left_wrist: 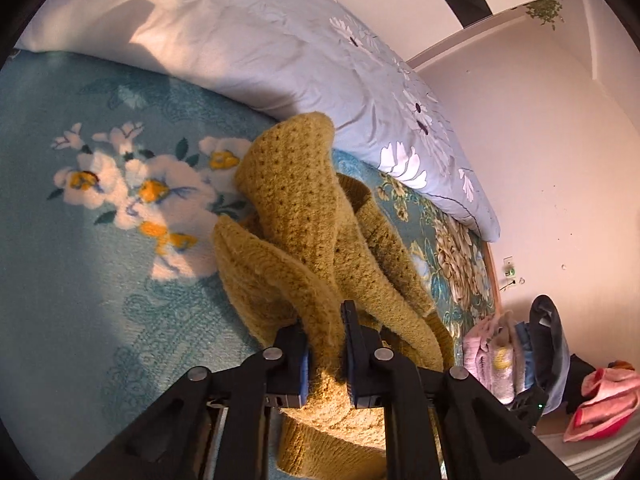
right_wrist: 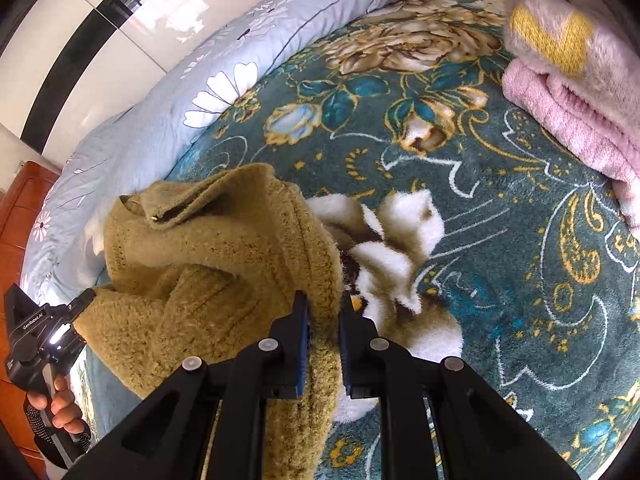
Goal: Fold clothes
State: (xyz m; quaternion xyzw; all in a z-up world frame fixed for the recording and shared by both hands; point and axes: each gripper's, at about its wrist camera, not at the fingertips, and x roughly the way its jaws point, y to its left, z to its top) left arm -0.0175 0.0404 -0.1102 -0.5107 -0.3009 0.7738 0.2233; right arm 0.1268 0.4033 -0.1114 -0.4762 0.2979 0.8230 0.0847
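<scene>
Your mustard knit sweater lies bunched on the floral bed blanket, beside the pale blue duvet. Your left gripper and right gripper each have jaws clamped on its folds.

Lies bunched on the floral blanket, the knitted sweater, with one edge clamped between the fingers of the left gripper and another between those of the right gripper. Runs behind the sweater, along the blanket's far side, a duvet. Sits well to the right on the blanket, a stack of folded clothes.
</scene>
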